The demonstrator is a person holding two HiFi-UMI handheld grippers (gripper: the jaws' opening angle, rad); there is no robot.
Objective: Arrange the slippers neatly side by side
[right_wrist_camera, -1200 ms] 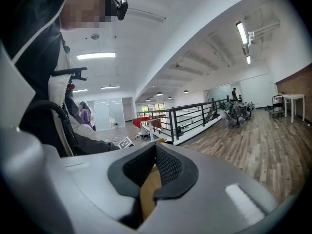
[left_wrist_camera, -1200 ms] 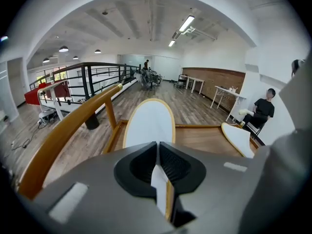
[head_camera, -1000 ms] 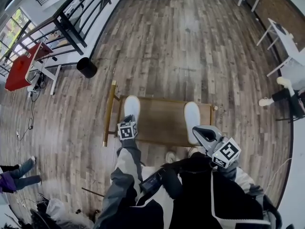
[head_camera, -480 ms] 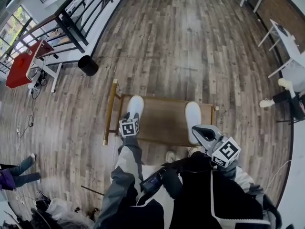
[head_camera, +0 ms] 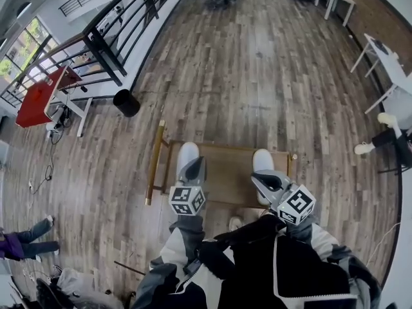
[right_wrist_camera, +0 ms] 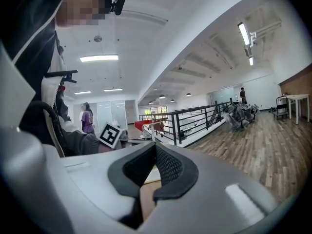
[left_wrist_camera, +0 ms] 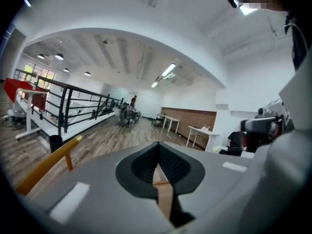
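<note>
We see left slipper (head_camera: 187, 152) and right slipper (head_camera: 262, 159) well apart on counter (head_camera: 225, 167); pairing looks undone; left hand-held gripper (head_camera: 196, 165) just closed, empty; right hand-held gripper (head_camera: 256, 178) shut, empty

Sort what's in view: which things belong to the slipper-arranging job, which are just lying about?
Job: left slipper, right slipper, low wooden table under them, left hand-held gripper, right hand-held gripper (both shut, empty).
Lying about: black bin, red table, white tables.
</note>
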